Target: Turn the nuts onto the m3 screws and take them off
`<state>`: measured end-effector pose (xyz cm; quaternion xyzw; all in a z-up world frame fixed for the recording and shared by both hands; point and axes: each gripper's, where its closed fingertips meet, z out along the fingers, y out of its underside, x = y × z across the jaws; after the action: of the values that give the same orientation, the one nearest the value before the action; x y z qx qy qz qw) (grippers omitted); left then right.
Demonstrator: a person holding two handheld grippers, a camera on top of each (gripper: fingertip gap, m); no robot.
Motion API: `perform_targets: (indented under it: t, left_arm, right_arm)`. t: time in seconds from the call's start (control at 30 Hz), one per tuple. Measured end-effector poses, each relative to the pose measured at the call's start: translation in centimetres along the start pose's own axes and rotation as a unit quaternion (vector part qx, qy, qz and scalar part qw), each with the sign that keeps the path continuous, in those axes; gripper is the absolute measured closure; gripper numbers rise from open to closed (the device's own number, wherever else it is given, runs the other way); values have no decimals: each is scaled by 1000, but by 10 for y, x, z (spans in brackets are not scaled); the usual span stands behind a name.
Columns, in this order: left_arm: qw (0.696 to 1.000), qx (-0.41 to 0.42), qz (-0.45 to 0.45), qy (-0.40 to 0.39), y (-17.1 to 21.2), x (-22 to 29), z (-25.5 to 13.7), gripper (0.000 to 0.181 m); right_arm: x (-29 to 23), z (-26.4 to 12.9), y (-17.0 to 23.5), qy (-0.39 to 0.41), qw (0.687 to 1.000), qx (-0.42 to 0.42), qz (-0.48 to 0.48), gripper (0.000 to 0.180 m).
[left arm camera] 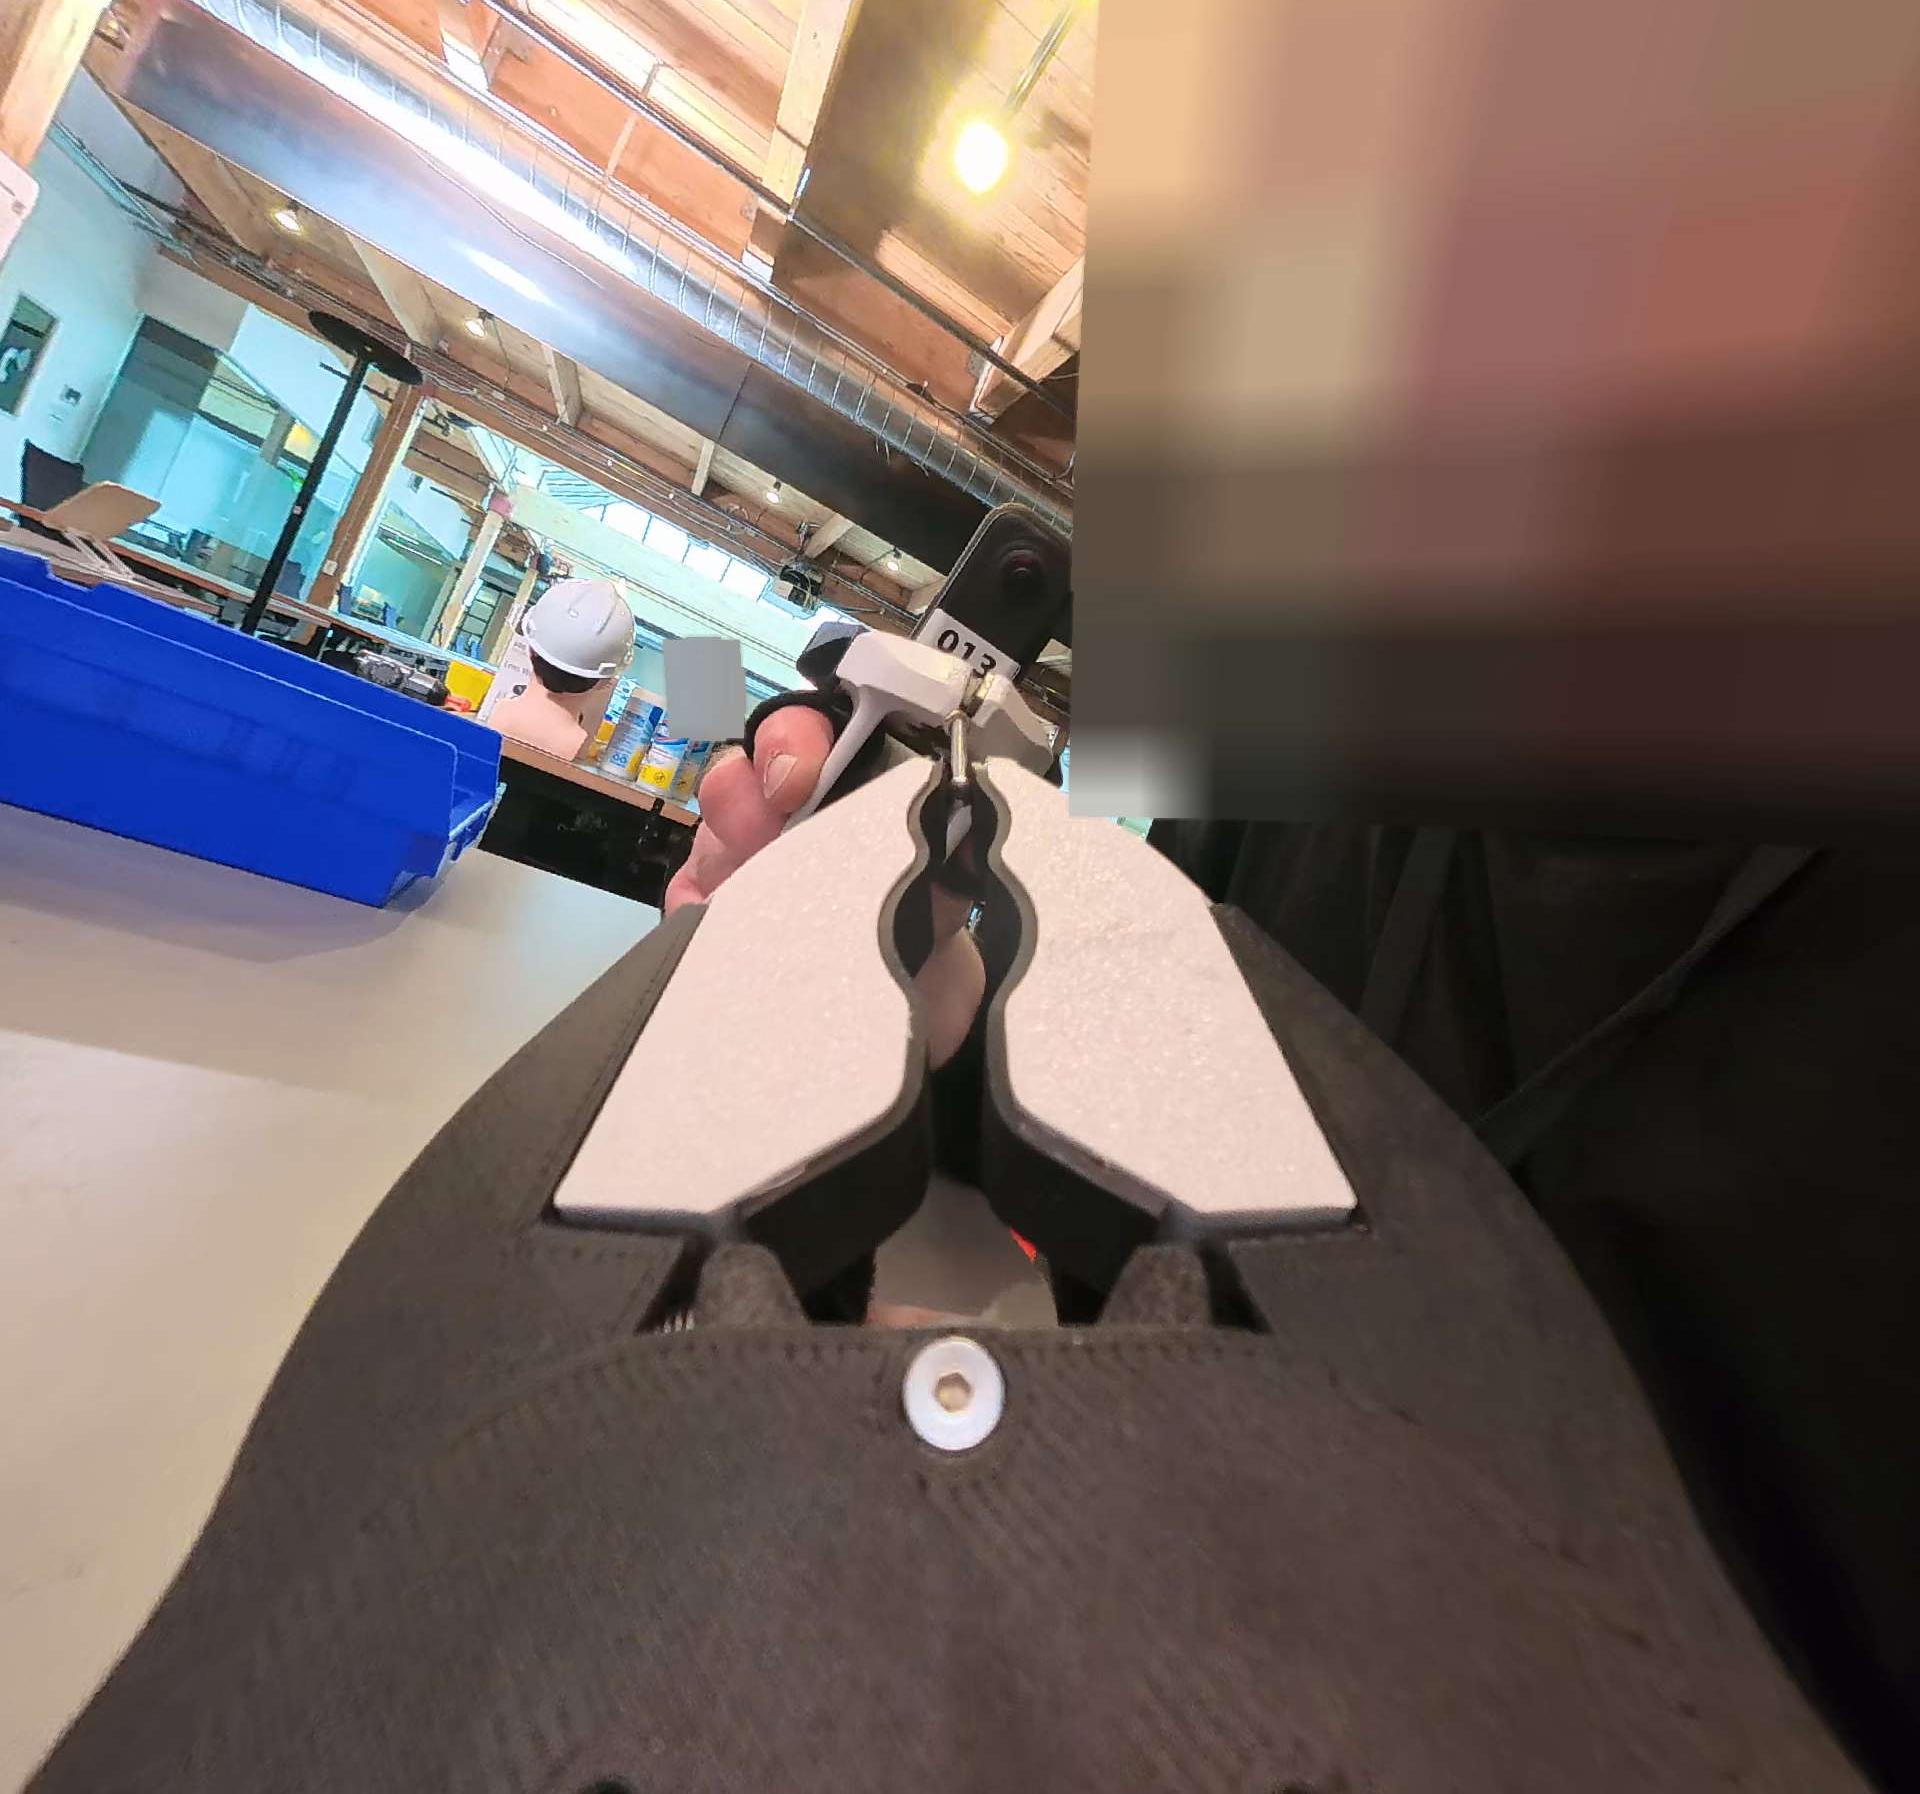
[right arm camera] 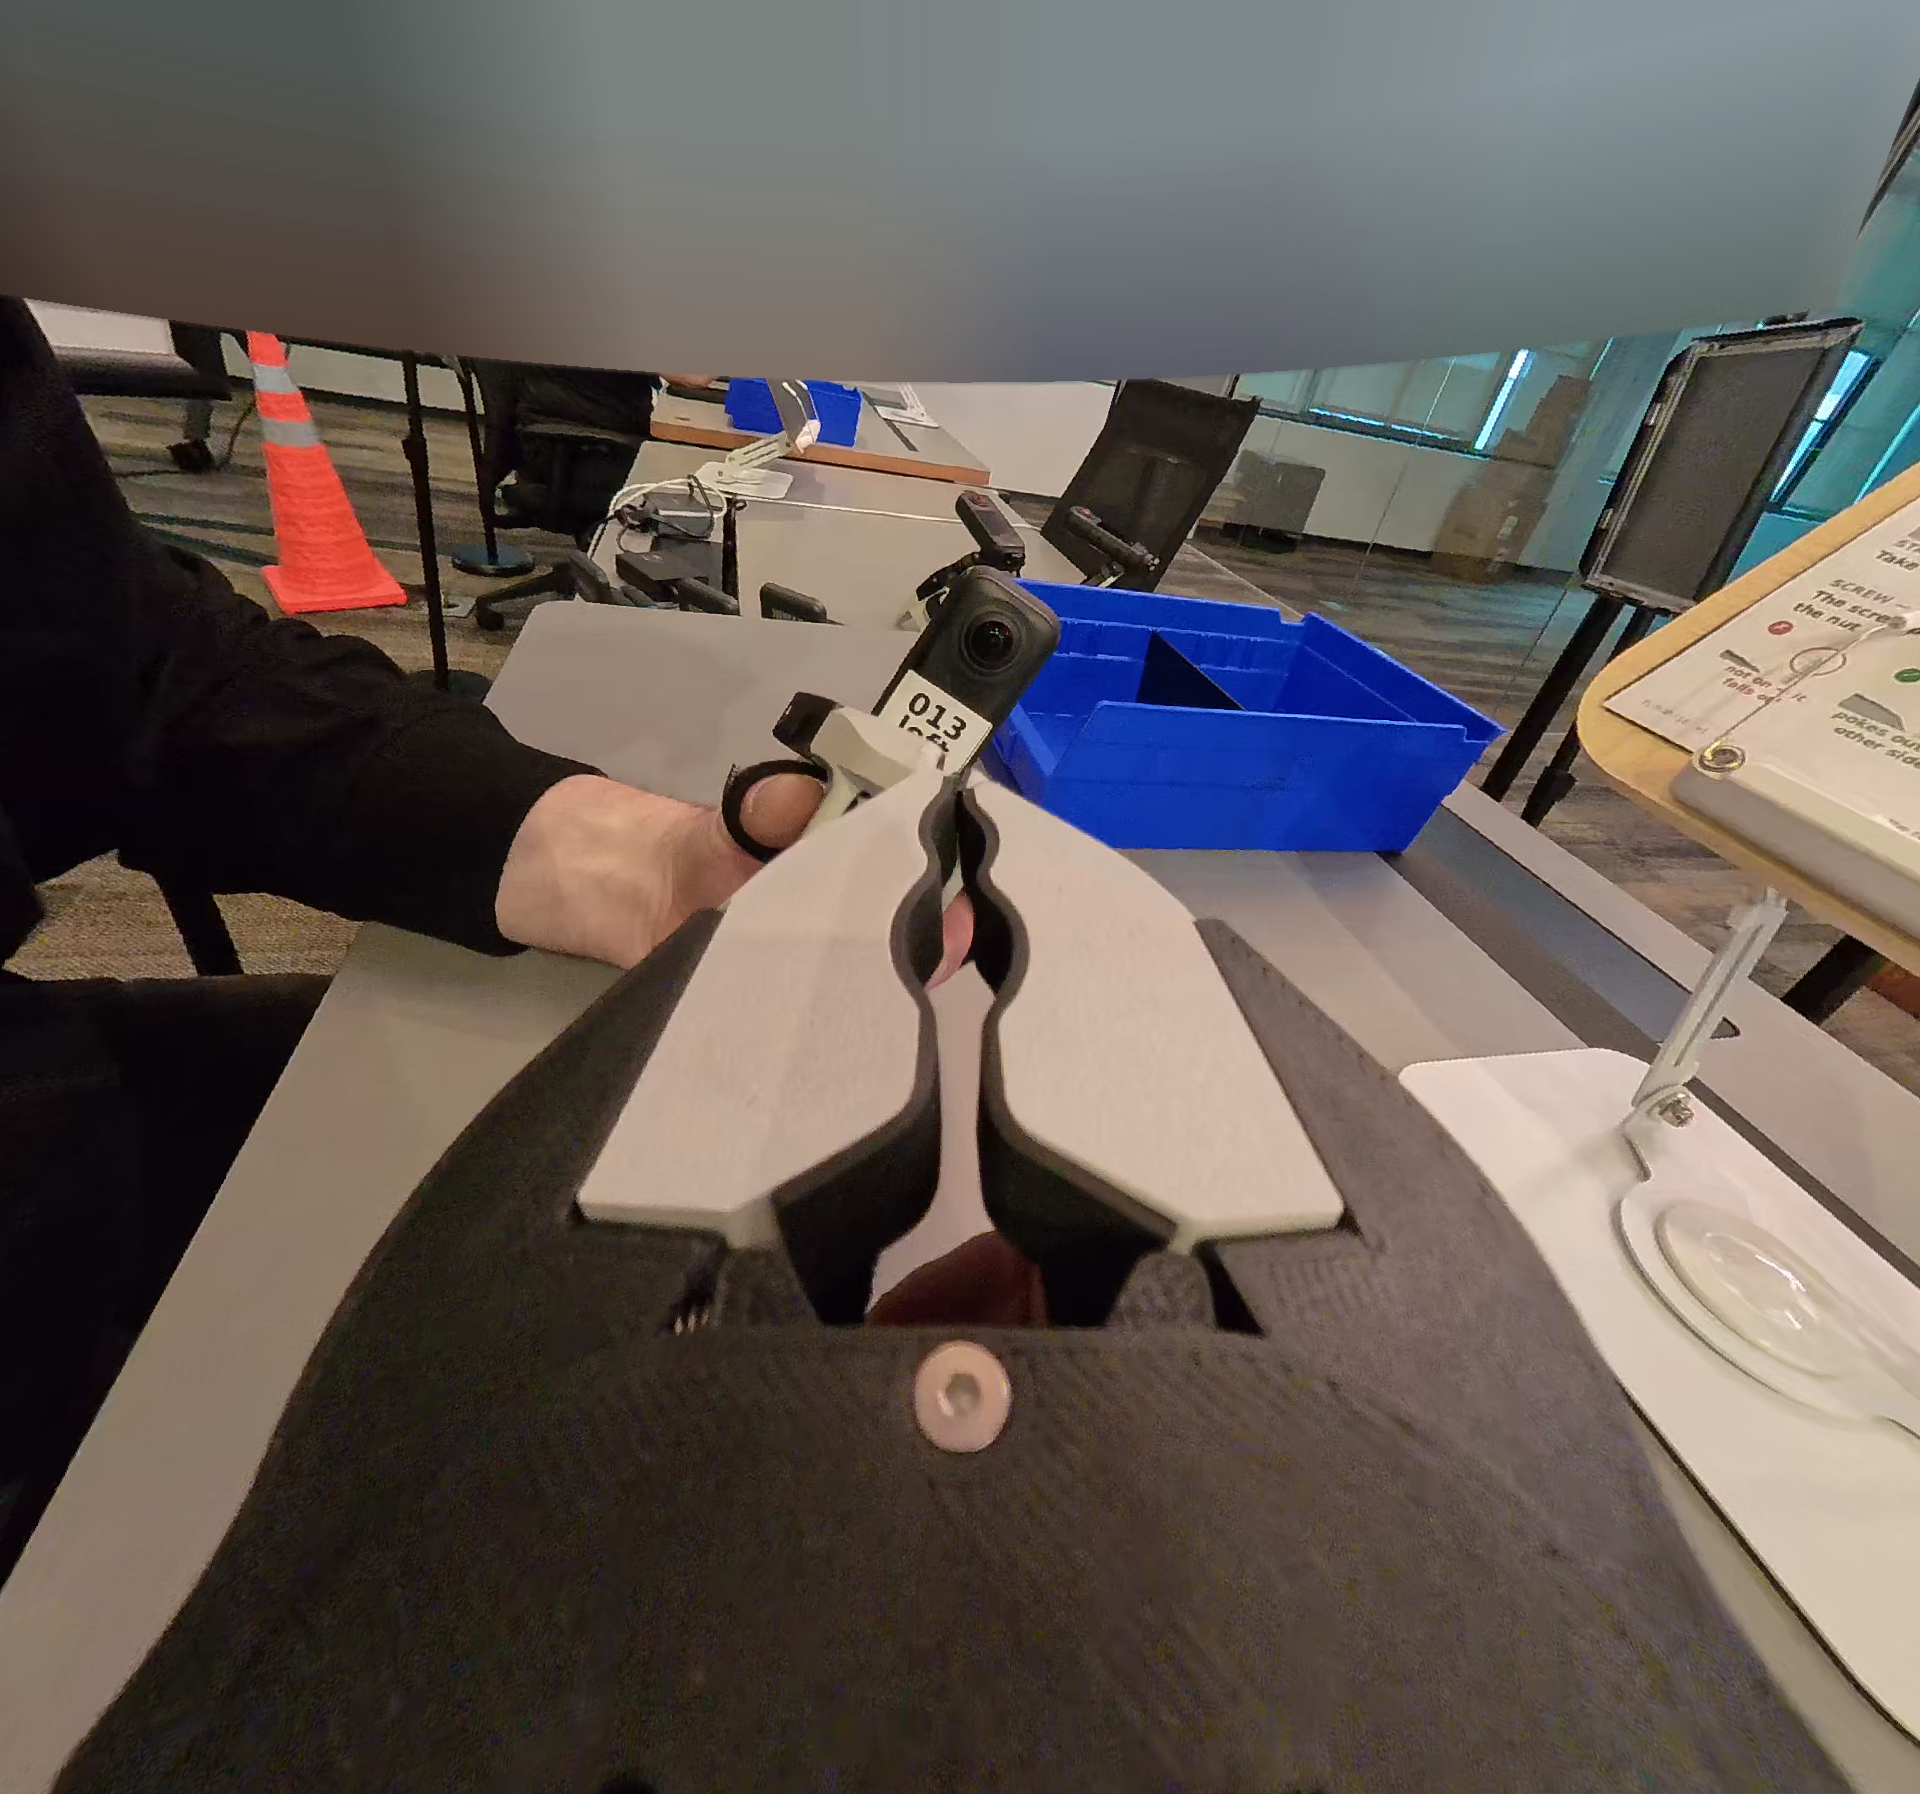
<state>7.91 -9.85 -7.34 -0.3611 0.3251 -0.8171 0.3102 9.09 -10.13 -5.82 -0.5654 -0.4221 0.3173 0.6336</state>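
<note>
Where the tips of my left hand-held gripper meet my right one, the small silver screw is too tiny to show any nut. In the right wrist view my own fingertips hide it. The long blue plastic bin is cut off at the left edge.

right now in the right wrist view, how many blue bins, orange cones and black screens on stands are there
blue bins: 2
orange cone: 1
black screen on a stand: 1
total: 4
</note>
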Motion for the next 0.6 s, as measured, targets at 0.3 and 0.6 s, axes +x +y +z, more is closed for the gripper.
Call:
perform_targets:
  t: [0.3, 0.6]
  left_arm:
    - [1000, 0, 2, 0, 0, 0, 0, 177]
    - [1000, -1, 25, -17, -2, 0, 2, 177]
  right_arm:
    - [-1, 0, -1, 1, 1000, 8, 4, 180]
    - [1, -1, -1, 12, 1000, 26, 6, 180]
